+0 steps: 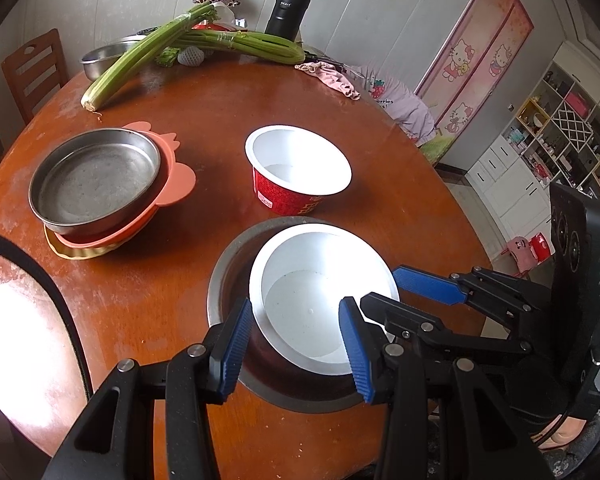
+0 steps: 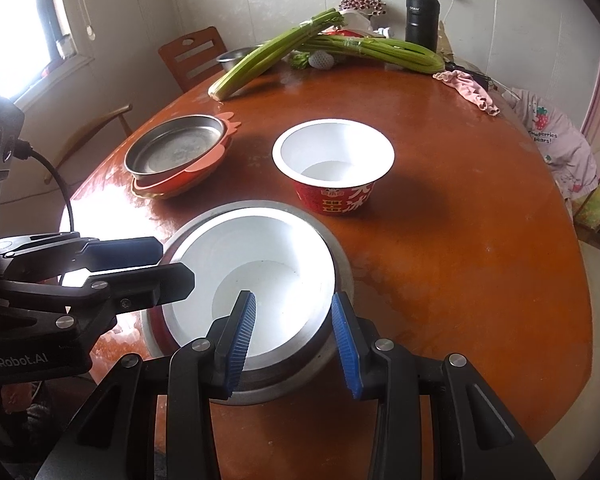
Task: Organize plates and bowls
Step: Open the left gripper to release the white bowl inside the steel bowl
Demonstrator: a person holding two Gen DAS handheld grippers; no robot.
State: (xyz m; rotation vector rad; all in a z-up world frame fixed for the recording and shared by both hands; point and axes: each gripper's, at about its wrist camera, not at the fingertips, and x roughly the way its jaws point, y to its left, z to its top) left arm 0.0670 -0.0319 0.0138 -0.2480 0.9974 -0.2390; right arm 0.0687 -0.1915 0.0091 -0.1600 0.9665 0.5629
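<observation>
At the table's near edge a white bowl sits nested inside a steel bowl. The right gripper is closed across their near right wall, 1 finger inside the white bowl and 1 outside the steel rim. The left gripper straddles the white bowl's near left rim, its jaws narrow; whether they press cannot be told.

Just beyond, toward the table's middle, stands a red paper bowl, upright and apart from the pair. Toward the left edge is a stack of 3: a steel plate on an orange plate on a yellow plate.

Along the far edge lie celery, a steel basin, a black flask and a pink cloth.

The round table is glossy brown wood. A chair stands behind it, a bright window on the left.
</observation>
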